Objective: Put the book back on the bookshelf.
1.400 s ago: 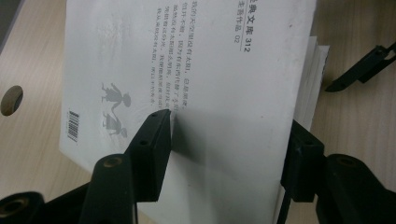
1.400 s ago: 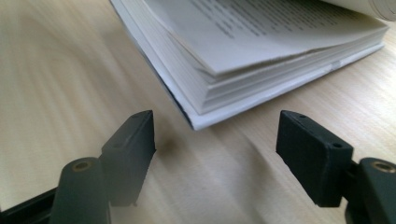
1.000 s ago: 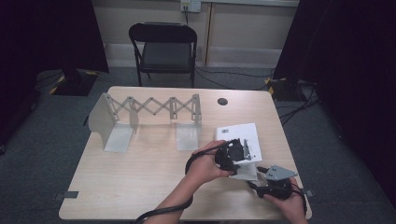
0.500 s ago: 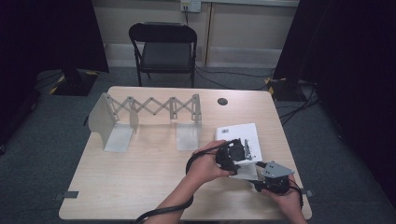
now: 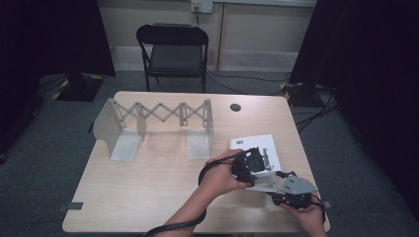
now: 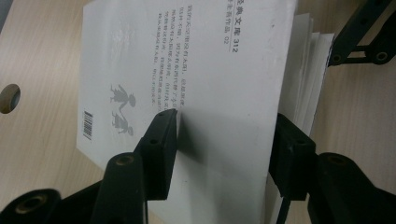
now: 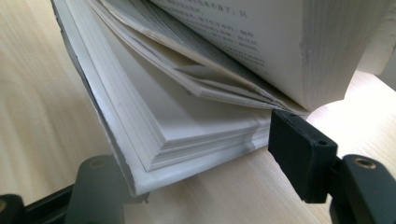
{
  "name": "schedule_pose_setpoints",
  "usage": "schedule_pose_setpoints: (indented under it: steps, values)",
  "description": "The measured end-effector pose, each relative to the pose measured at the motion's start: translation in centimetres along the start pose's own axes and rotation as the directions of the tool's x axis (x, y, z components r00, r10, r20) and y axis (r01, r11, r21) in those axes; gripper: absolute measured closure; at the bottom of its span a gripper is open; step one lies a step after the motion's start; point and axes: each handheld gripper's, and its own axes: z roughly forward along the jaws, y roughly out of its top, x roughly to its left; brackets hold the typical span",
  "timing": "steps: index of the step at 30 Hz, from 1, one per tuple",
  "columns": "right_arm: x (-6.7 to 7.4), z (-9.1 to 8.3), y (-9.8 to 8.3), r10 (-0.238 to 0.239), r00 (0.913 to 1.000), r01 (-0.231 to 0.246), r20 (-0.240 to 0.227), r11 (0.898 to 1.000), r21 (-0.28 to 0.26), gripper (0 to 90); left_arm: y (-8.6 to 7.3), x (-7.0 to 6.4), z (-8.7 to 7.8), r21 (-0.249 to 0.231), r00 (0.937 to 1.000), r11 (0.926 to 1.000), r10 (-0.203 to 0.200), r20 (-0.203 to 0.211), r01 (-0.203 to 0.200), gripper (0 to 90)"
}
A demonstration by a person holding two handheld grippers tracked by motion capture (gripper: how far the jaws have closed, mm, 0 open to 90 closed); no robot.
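My left claw (image 6: 222, 140) just closing on the book's (image 6: 205, 70) top half, barcode on the cover in its view, my right claw (image 7: 205, 163) half open at fanned pages, book near the table's (image 5: 163, 197) right edge, right hand since crept closer

Both forearms come in low. The left gripper (image 5: 252, 163) has just been closing, one jaw on the book's (image 6: 210, 70) cover, one at its page edge. The right gripper (image 5: 292, 190) sits beside it, jaws parted.
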Motion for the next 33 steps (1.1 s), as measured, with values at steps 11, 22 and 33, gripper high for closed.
schedule_pose_setpoints:
  steps: [11,22,33]
  values:
    - [0.0,0.2,-0.2,0.021,0.9997,-0.022,-0.010,1.000,-0.011,31.5,-0.1,0.3,-0.2,-0.003,0.9999,1.0000,-0.004,0.015,0.004,48.7]
    - [-0.1,0.1,-0.3,0.018,0.9998,-0.018,-0.006,1.000,-0.001,28.2,-0.1,0.1,-0.2,0.003,0.9999,1.0000,-0.002,0.011,0.002,48.6]
    - [0.0,-0.1,1.2,-0.173,0.9849,0.173,-0.008,0.985,-0.029,41.3,-0.1,0.3,-0.5,0.002,1.0000,1.0000,0.003,0.004,-0.003,49.3]
